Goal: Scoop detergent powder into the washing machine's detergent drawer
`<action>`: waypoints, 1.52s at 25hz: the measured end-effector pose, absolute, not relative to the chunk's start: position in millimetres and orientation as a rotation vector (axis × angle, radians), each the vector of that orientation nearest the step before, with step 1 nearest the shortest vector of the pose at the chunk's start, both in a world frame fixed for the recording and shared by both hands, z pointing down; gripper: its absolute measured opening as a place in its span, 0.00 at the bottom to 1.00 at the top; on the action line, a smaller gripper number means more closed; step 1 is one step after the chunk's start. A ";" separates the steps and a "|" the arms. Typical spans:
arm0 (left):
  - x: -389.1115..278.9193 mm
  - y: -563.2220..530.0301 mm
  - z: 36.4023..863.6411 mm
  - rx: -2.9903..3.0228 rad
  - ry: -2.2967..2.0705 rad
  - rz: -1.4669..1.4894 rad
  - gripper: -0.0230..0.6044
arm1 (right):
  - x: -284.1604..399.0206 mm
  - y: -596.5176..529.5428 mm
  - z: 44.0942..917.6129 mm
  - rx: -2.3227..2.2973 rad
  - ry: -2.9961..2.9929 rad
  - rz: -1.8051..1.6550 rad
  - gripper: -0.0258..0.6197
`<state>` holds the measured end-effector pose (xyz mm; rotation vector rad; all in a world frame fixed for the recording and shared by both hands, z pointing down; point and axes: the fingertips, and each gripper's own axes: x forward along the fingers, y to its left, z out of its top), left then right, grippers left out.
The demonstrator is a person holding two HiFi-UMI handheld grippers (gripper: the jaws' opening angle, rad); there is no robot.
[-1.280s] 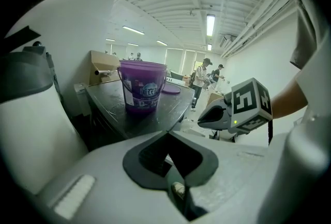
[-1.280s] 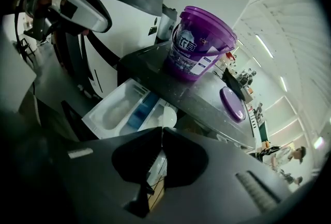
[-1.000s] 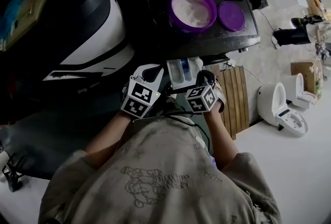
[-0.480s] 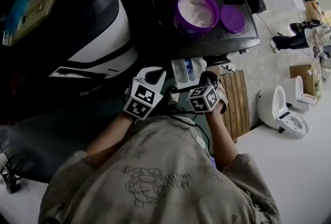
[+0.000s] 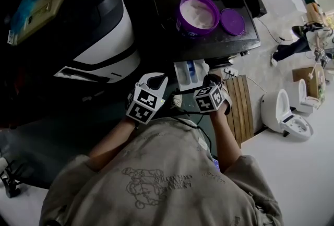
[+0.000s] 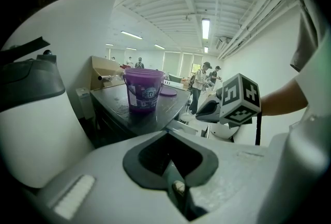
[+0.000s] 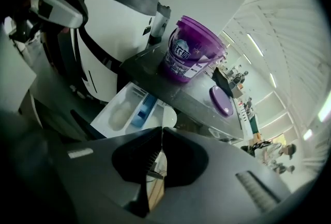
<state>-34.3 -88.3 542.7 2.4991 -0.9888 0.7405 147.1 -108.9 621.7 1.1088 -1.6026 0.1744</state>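
Two grippers held low, left gripper (image 6: 168, 162) with jaws pressed together on nothing, right gripper (image 7: 160, 131) likewise closed and empty, one pulled-out detergent drawer (image 5: 187, 73) between them, beyond it one dark top (image 5: 166, 1) bearing one lidless purple tub (image 5: 197, 15) of white powder, one purple lid (image 5: 232, 21) just beside it.

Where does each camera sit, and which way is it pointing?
Head view: on the person's head, looking steeply down at the detergent drawer; shows shirt, forearms, left gripper, right gripper.
Left gripper view: on that gripper, looking along its shut jaws towards the purple tub; the right gripper's marker cube shows.
Right gripper view: on that gripper, along its shut jaws at drawer and tub.
All three share the tub.
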 end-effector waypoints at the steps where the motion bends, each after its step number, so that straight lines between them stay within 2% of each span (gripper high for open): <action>1: -34.1 -87.9 541.2 2.502 -0.990 0.739 0.04 | 146.7 -106.6 621.8 1.122 -1.634 0.238 0.09; 8: -32.2 -93.0 533.1 2.531 -1.000 0.743 0.04 | 151.7 -104.5 603.6 1.304 -1.854 0.603 0.09; 17: -27.8 -109.5 508.8 2.569 -1.045 0.709 0.04 | 153.3 -115.1 538.1 1.438 -2.078 0.724 0.09; 25: -34.0 -139.4 456.6 2.622 -1.176 0.628 0.04 | 144.2 -143.9 457.6 1.476 -2.279 0.664 0.09; 38: -81.4 -197.7 357.7 2.656 -1.542 0.493 0.04 | 118.4 -204.6 352.1 1.423 -2.552 0.451 0.09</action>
